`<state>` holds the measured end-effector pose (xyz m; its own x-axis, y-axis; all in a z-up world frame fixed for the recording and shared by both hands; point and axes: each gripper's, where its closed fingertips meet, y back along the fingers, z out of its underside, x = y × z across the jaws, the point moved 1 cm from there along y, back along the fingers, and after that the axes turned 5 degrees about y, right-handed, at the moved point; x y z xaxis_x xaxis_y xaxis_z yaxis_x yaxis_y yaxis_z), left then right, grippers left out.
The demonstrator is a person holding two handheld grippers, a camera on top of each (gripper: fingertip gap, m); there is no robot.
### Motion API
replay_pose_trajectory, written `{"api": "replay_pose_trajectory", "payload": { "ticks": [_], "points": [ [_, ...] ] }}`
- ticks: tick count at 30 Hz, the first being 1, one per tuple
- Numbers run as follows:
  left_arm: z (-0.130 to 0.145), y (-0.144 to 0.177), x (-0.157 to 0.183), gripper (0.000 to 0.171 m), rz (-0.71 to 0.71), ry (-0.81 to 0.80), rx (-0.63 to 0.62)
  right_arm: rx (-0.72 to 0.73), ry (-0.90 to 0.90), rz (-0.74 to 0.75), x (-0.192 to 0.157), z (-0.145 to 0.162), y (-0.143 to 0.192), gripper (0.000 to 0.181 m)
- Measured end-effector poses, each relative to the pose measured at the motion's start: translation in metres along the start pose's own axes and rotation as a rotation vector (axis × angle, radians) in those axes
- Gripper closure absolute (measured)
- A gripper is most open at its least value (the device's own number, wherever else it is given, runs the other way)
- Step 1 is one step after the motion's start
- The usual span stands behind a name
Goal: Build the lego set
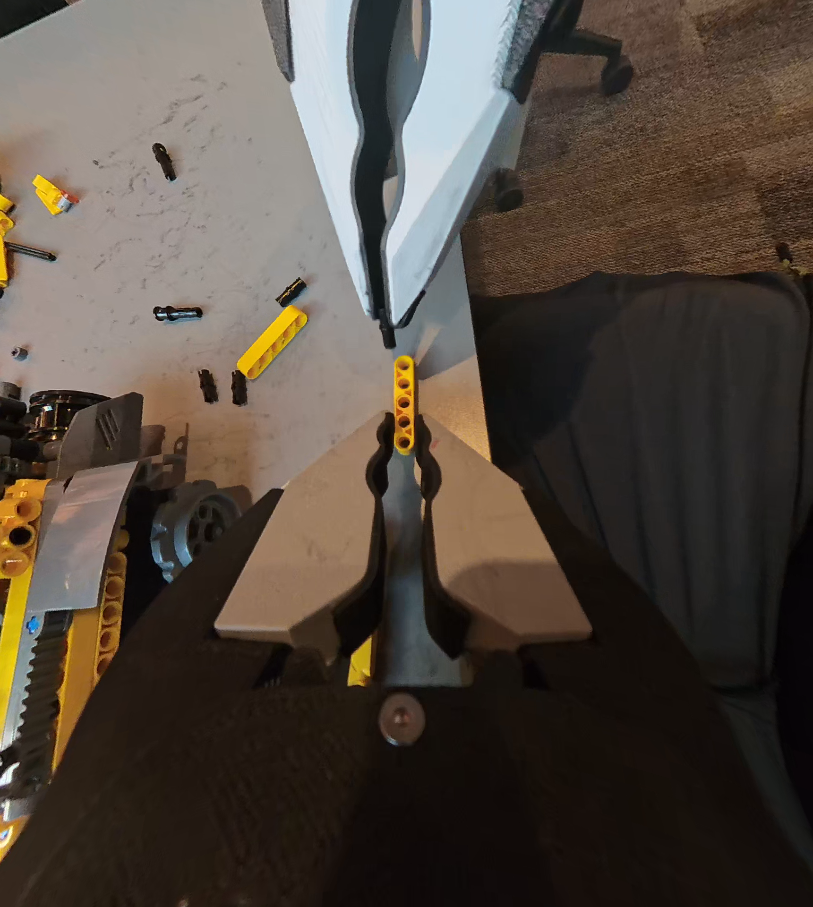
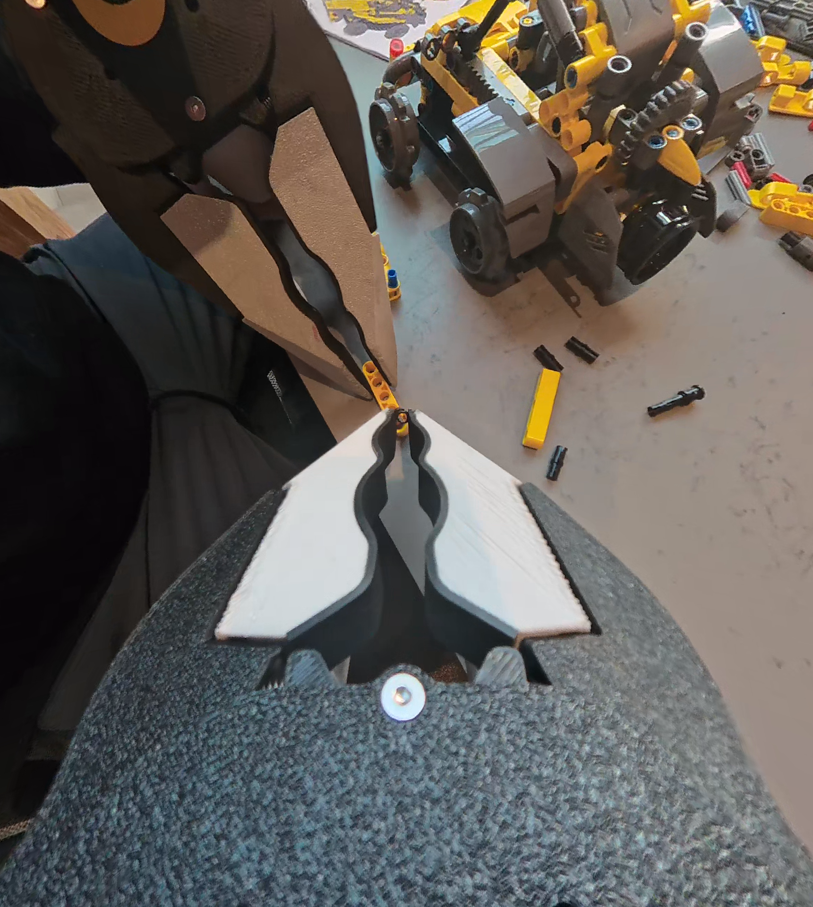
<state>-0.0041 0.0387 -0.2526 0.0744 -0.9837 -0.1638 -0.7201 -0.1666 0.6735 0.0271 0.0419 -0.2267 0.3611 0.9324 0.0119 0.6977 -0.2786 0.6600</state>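
Sprawling across the counter (image 2: 689,540), a yellow-and-grey toy vehicle (image 2: 566,162) stood half built, one landmark for all else. Nearer the counter edge than the vehicle, the left hand-held gripper (image 1: 404,432) clenched one yellow five-hole beam (image 1: 404,402), apparently steadying it. The right hand-held gripper (image 2: 402,419) pinched one black pin (image 1: 387,333) at the beam's far end. Between them and the vehicle lay one loose yellow beam (image 1: 273,342).

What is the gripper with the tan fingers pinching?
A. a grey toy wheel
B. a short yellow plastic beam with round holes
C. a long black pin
B: the left gripper with tan fingers is shut on the short yellow plastic beam with round holes, seen end-up between its tips.
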Motion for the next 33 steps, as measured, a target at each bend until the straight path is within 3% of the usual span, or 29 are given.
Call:
{"api": "replay_pose_trajectory", "payload": {
  "ticks": [16, 33],
  "points": [
    [0.000, 0.000, 0.000, 0.167, 0.007, 0.012, 0.003, -0.030, -0.002, 0.042, 0.000, 0.015, 0.014, 0.177],
    [0.000, -0.001, -0.001, 0.167, 0.016, 0.020, 0.006, 0.007, 0.034, 0.019, -0.008, -0.010, 0.002, 0.177]
  ]
}}
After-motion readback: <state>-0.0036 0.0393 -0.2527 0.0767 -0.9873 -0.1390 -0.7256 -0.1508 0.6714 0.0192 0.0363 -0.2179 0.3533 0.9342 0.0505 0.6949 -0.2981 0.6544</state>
